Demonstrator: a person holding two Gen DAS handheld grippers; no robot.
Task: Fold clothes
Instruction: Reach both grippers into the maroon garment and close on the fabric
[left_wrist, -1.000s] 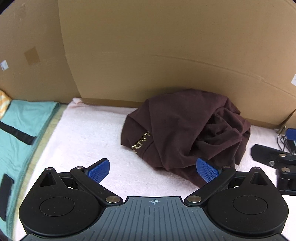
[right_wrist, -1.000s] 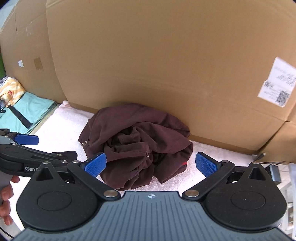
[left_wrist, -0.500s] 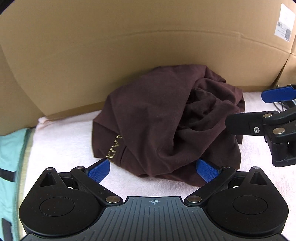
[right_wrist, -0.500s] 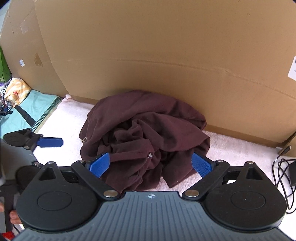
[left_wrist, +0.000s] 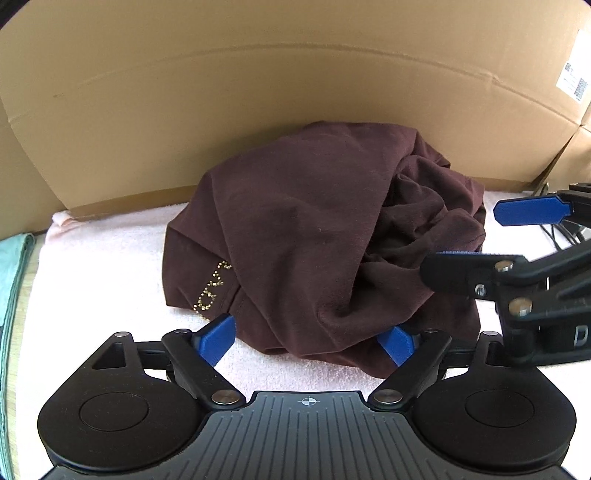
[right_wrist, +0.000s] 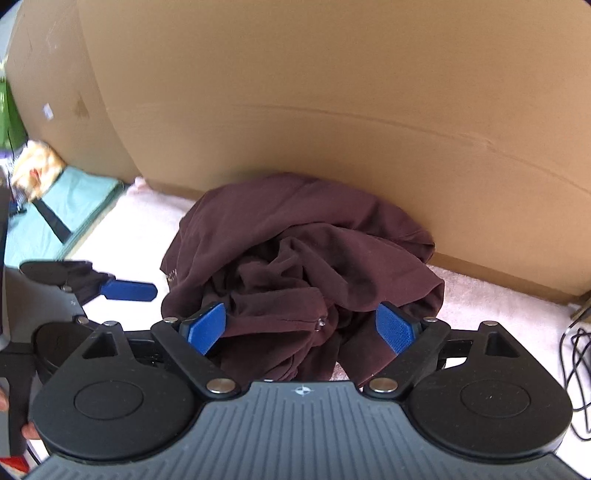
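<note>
A crumpled maroon garment (left_wrist: 314, 240) with gold lettering lies on a pale pink towel (left_wrist: 110, 266), against the cardboard wall. My left gripper (left_wrist: 307, 341) is low at the garment's near edge. Its jaws are closing, the cloth's edge sits between the blue pads, and they do not pinch it. From the right, my right gripper (left_wrist: 461, 240) reaches over the heap's right side. In the right wrist view the right gripper (right_wrist: 301, 328) is open over the bunched folds of the garment (right_wrist: 314, 236), with cloth between its pads. One of the left gripper's fingers (right_wrist: 129, 290) shows at the left.
A tall cardboard wall (left_wrist: 295, 110) with a white label (left_wrist: 574, 83) closes the back. A teal mat (right_wrist: 70, 214) with a black strap lies to the left of the towel. Black cables (right_wrist: 576, 369) trail at the right. A hand (right_wrist: 31, 430) shows at the lower left.
Both grippers have come down and closer to the garment, which now fills more of each view. The jaws of both stand narrower than before. The right gripper now reaches further into the left wrist view.
</note>
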